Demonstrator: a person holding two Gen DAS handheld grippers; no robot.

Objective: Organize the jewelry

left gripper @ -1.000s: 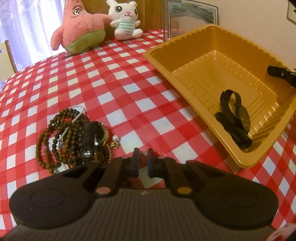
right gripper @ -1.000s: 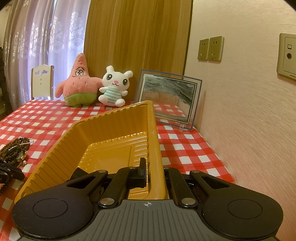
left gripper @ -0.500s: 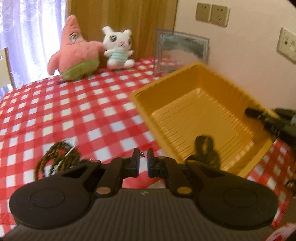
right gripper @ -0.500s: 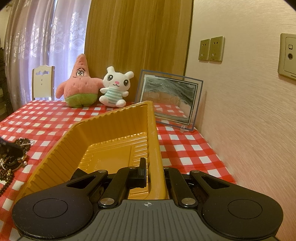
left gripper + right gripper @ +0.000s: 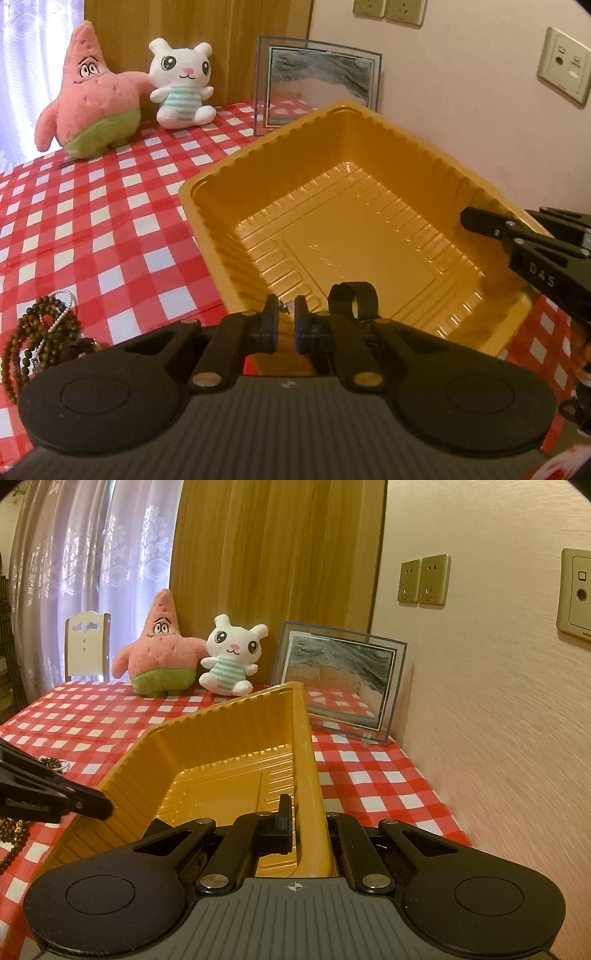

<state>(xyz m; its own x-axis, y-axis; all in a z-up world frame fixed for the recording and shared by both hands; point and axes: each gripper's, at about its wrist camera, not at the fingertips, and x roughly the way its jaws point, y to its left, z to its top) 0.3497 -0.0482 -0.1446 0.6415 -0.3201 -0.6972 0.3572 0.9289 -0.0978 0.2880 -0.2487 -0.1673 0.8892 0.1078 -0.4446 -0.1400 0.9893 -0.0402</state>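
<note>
Jewelry point(image 5: 40, 336) mostly heaped beside yellow tray point(image 5: 221, 218), black watch point(image 5: 352, 299) already inside; right gripper point(image 5: 304, 808) clamping tray wall steady, left gripper point(image 5: 285, 325) apparently pinching tiny metal piece point(image 5: 283, 305) above tray for dropping.

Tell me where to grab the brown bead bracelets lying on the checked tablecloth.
Pinch the far outer arc of the brown bead bracelets, coming straight down, one finger inside the loop and one outside. They lie flat on the tablecloth, so no edge can be caught from the side. Keep off the silver chain that crosses them.
</note>
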